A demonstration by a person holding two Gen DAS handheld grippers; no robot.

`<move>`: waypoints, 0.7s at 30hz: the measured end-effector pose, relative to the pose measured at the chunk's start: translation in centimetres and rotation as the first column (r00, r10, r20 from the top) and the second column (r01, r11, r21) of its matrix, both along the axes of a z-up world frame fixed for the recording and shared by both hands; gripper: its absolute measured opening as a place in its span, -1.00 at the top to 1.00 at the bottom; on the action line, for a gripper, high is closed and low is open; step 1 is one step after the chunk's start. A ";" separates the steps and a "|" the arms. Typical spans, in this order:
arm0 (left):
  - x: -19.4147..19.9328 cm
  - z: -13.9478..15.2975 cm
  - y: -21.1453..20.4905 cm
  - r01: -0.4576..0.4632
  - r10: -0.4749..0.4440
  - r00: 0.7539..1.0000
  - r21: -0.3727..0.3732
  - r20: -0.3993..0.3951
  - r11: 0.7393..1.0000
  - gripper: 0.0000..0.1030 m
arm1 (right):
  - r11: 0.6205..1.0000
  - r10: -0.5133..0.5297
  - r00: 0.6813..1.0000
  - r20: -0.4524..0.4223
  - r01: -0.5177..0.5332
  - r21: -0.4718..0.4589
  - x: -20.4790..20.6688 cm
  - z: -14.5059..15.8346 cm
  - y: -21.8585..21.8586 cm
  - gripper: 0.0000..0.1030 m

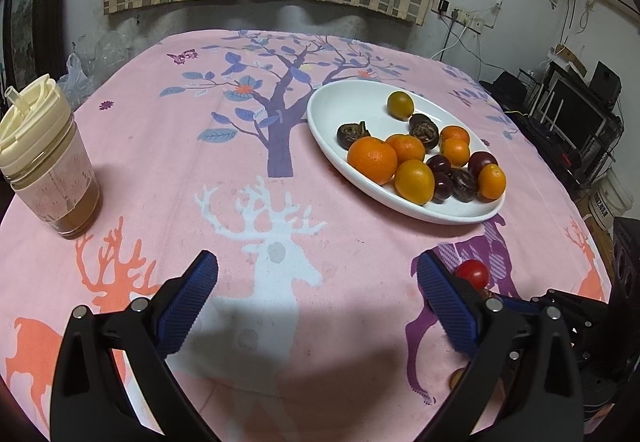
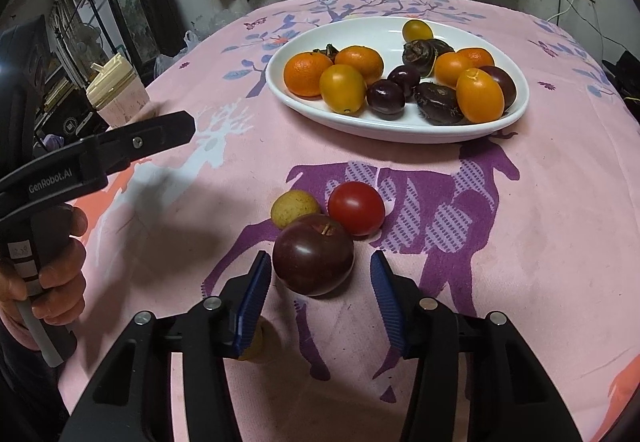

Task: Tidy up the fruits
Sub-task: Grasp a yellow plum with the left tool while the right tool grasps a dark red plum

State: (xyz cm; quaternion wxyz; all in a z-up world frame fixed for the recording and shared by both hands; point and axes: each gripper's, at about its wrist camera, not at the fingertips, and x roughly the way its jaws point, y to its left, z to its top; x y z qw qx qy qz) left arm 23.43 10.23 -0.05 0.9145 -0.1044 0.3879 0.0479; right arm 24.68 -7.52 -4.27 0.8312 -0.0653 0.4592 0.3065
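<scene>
Right gripper (image 2: 316,306): jaws spread, ribbed blue pads (image 2: 252,306) either side of a glossy dark purple plum (image 2: 313,260) with a short stem; pads apart from its skin, nothing grasped. The plum rests on the pink fleecy tablecloth (image 2: 540,242), over the purple deer print. A small yellowish round fruit (image 2: 256,342) shows partly behind the left pad. Just beyond the plum, touching or nearly touching it, sit a smooth red cherry tomato (image 2: 356,207) and a dull yellow-green round fruit (image 2: 294,206).

Left gripper (image 1: 316,290): jaws wide apart, empty, above the white deer print.

Farther from the plum, a white glazed oval plate (image 2: 304,103) holds tangerines, oval kumquats, dark plums and wrinkled brown fruits. Far left of the plum stands a clear tumbler (image 1: 60,169) with a cream lid.
</scene>
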 end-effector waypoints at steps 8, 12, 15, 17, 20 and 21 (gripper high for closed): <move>0.1 -0.1 0.1 -0.003 0.003 1.000 0.002 -0.006 1.000 -0.90 | 1.000 0.013 1.000 0.009 -0.013 0.015 -0.2 0.1 0.0 0.25; 0.0 -0.2 0.1 0.005 -0.005 1.000 0.004 -0.010 1.000 -0.90 | 0.998 -0.004 1.000 -0.008 0.005 0.055 0.2 0.5 -0.8 0.25; -0.1 -0.2 -0.3 0.025 -0.025 1.000 0.005 -0.011 1.000 -0.90 | 0.991 -0.048 0.999 -0.007 0.048 0.124 0.6 1.5 -2.3 0.25; -0.3 -0.4 -1.1 0.073 -0.073 0.997 0.006 -0.020 0.997 -0.90 | 0.984 -0.087 0.996 0.006 0.085 0.157 0.9 2.3 -3.4 0.26; -0.9 -0.7 -3.7 0.239 -0.239 0.970 -0.009 -0.042 0.971 -0.90 | 0.973 -0.127 0.992 -0.006 0.126 0.191 1.5 2.6 -4.5 0.25; -1.2 -0.9 -4.7 0.317 -0.318 0.947 -0.026 -0.052 0.948 -0.90 | 0.970 -0.141 0.990 -0.009 0.140 0.197 1.7 2.7 -4.9 0.25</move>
